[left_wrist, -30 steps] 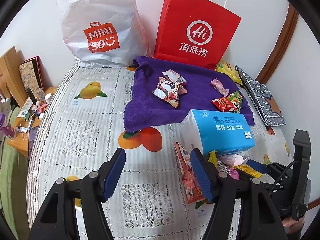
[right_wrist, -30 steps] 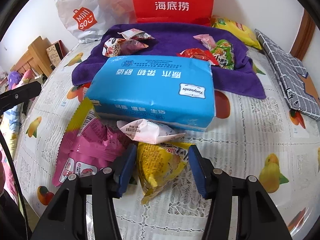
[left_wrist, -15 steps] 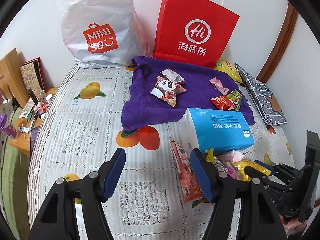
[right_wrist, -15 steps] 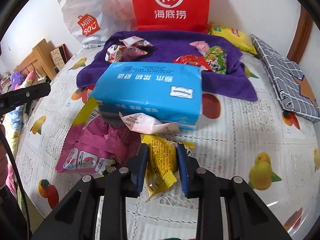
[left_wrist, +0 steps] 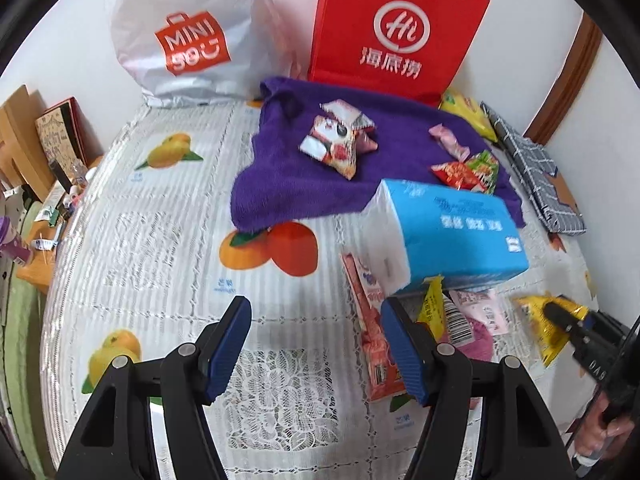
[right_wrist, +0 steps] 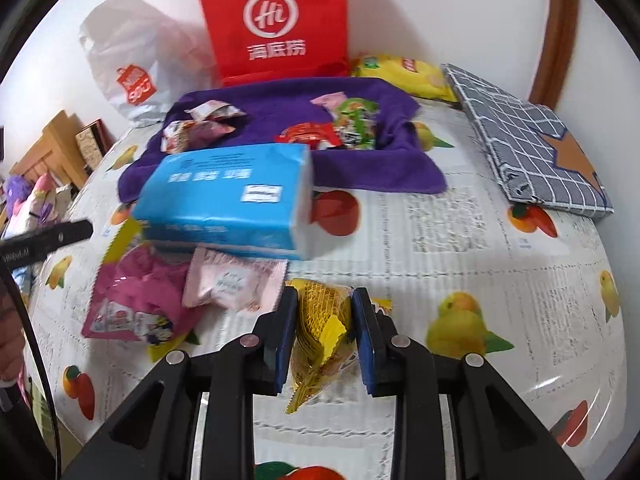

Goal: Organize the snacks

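Note:
My right gripper (right_wrist: pixel 323 334) is shut on a yellow snack packet (right_wrist: pixel 320 332) and holds it just above the table; the packet also shows in the left wrist view (left_wrist: pixel 538 324). A pale pink packet (right_wrist: pixel 232 282) and a magenta packet (right_wrist: pixel 136 300) lie left of it, in front of a blue tissue pack (right_wrist: pixel 228 196). A purple towel (right_wrist: pixel 280 120) behind holds several small snacks (right_wrist: pixel 340 128). My left gripper (left_wrist: pixel 316 344) is open and empty over the tablecloth, with a red flat packet (left_wrist: pixel 370 320) beside its right finger.
A red paper bag (left_wrist: pixel 396 32) and a white Miniso bag (left_wrist: pixel 192 32) stand against the back wall. A yellow chip bag (right_wrist: pixel 404 72) and a grey checked cloth (right_wrist: pixel 528 140) lie at the right. A wooden shelf with clutter (left_wrist: pixel 36 152) is to the left.
My right gripper closed on the yellow packet and pulled it back and right, away from the tissue pack. The pale pink packet now lies uncovered. The left gripper stayed open.

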